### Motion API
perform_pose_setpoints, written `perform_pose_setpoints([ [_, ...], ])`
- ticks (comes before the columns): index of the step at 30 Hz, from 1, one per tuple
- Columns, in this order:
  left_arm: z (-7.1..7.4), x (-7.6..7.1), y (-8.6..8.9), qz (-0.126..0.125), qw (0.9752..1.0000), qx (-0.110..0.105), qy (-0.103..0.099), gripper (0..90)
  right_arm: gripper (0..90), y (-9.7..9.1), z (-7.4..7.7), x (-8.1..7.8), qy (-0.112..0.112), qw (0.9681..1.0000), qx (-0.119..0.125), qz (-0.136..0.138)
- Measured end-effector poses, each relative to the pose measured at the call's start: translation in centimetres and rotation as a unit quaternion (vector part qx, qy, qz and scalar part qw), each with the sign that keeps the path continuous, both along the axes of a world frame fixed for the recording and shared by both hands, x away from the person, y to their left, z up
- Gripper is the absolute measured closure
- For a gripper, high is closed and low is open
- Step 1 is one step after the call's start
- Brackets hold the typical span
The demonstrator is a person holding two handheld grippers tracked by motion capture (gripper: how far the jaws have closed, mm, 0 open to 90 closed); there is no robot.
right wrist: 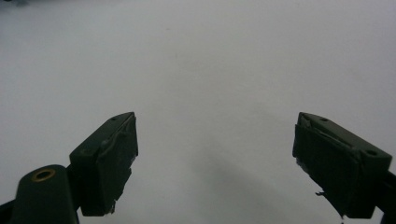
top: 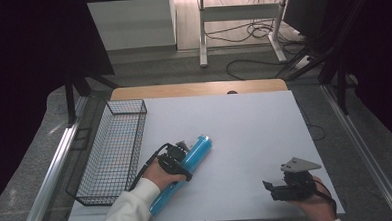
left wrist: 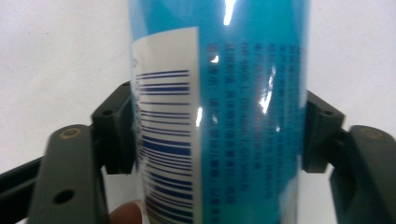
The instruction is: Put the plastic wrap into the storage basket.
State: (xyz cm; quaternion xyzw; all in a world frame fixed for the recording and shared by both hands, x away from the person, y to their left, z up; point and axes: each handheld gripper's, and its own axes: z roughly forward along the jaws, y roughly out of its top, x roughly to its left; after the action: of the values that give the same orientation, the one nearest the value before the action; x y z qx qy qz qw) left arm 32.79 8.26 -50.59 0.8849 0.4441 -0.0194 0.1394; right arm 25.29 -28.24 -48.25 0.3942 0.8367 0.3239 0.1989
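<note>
Blue tube (top: 189, 163), a long cylinder with a barcode label, was seen lying on the white table (top: 245, 133) just right of the wire basket (top: 113, 149), tilted so that its far end pointed away from the basket and its near end sat close to the table's front edge. It was gripped around mid-length by the left gripper (top: 178, 159): in the left gripper view the tube (left wrist: 219, 112) was flanked by both black pads (left wrist: 114, 128), each pressed against its side, so the jaws were judged clamped on it. Whether the tube was already lifted off the table could not be told. The right gripper (top: 287, 184) was held well to the right of the basket, near the table's front right corner, apart from the tube; in the right gripper view its pads (right wrist: 109, 161) were spread wide with bare table surface (right wrist: 210, 70) between them, nothing being pinched. The basket was seen with nothing in it. Progress was judged early: grasp done, transfer not yet done. Left, presumably: the tube to be raised, carried left over the basket rim and set down inside, then released.
</note>
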Motion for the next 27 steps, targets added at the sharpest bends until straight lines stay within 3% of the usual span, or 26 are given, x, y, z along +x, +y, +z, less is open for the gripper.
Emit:
perform_pose_setpoints([
  [5, 0.1, -0.1, -0.2, -0.003, 1.0, 0.007, -0.006, 30.9, 14.6, 0.0, 0.0, 0.0, 0.0, 1.0, -0.002, -0.002],
  [15, 0.2, 0.3, 0.2, -0.017, 0.9998, -0.011, 0.006, 31.1, 14.5, 0.0, 0.0, 0.0, 0.001, 1.0, -0.001, -0.004],
  [20, 1.2, 0.3, 0.3, -0.022, 0.9995, -0.021, 0.001, 31.2, 14.6, -0.1, 0.1, 0.0, 0.001, 1.0, 0.0, -0.004],
  [27, 2.7, 0.4, 0.6, -0.031, 0.9994, -0.017, 0.0, 31.2, 14.5, -0.1, 0.1, 0.0, 0.001, 1.0, 0.001, -0.004],
])
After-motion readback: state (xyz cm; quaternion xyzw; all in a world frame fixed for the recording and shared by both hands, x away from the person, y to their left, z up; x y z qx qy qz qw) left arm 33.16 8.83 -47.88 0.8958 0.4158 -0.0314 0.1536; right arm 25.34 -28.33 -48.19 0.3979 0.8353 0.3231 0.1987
